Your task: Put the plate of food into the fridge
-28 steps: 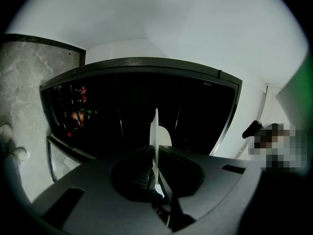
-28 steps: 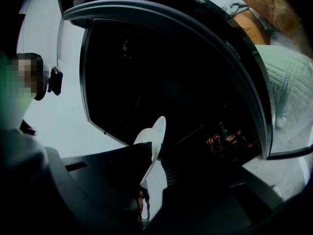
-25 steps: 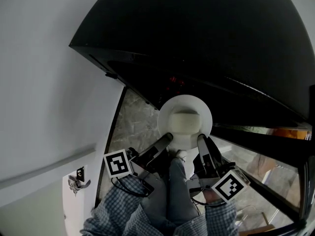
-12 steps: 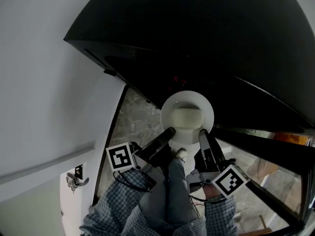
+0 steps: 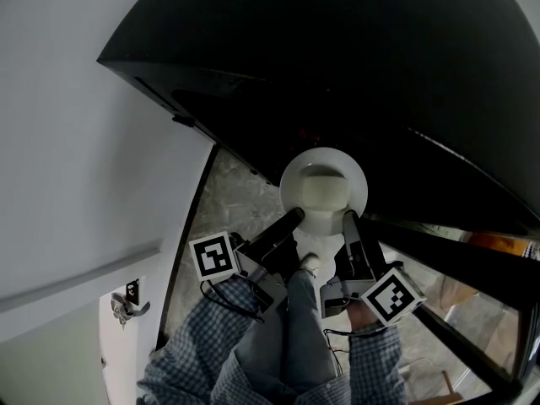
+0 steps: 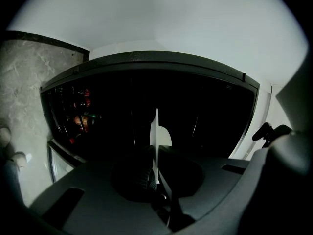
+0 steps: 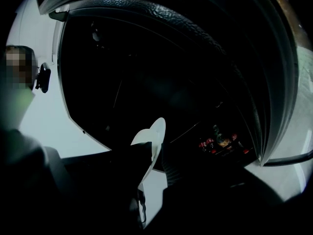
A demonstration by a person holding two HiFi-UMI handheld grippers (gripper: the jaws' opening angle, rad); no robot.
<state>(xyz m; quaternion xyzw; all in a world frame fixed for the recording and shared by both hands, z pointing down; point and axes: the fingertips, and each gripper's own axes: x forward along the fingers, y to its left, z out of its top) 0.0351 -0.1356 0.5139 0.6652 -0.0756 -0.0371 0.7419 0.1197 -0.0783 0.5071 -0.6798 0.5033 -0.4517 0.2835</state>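
The big dark fridge (image 5: 337, 57) fills the top of the head view, above a grey stone floor (image 5: 232, 201). The white plate (image 5: 324, 157) is held up right in front of the fridge. The left gripper (image 5: 291, 218) pinches its left edge. The right gripper (image 5: 348, 220) pinches its right edge. A pale lump of food (image 5: 323, 192) sits on the plate.
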